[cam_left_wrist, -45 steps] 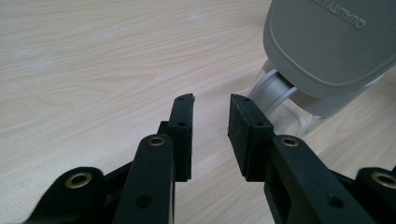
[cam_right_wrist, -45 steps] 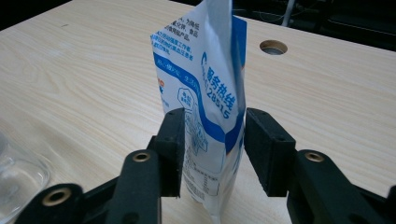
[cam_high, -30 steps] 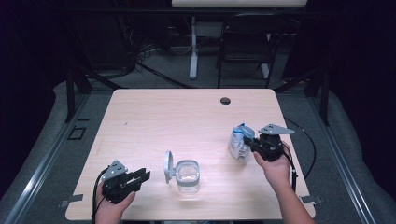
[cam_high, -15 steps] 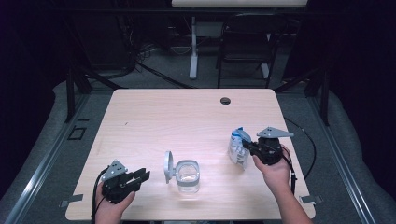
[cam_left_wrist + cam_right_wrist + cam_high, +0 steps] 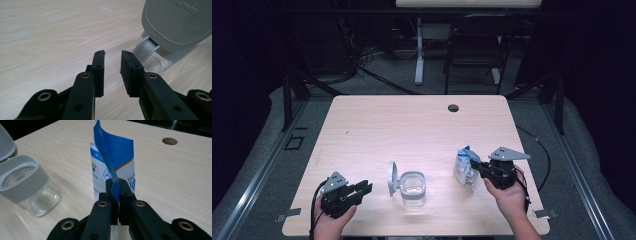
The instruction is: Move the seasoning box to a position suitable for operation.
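Observation:
A blue-and-white pouch (image 5: 464, 169) stands on the wooden table (image 5: 412, 130) at the near right. My right gripper (image 5: 475, 167) is shut on it; in the right gripper view the jaws (image 5: 115, 187) pinch the pouch's (image 5: 112, 157) blue flap. A clear jar (image 5: 413, 187) with a grey rim stands near the front middle, its grey hinged lid (image 5: 392, 178) swung open and upright. My left gripper (image 5: 366, 188) rests at the near left and points at the jar. Its jaws (image 5: 112, 53) stand open with nothing between them, and the jar lid (image 5: 175, 22) is just ahead on the right.
A round cable hole (image 5: 453, 107) sits near the table's far edge. Beyond the table are a dark chair (image 5: 474, 50) and a white table leg (image 5: 418, 50). The jar (image 5: 30, 185) stands left of the pouch in the right gripper view.
My right gripper has carried the pouch a little toward the near edge and slightly left, closer to the jar. The left gripper and the jar have kept still.

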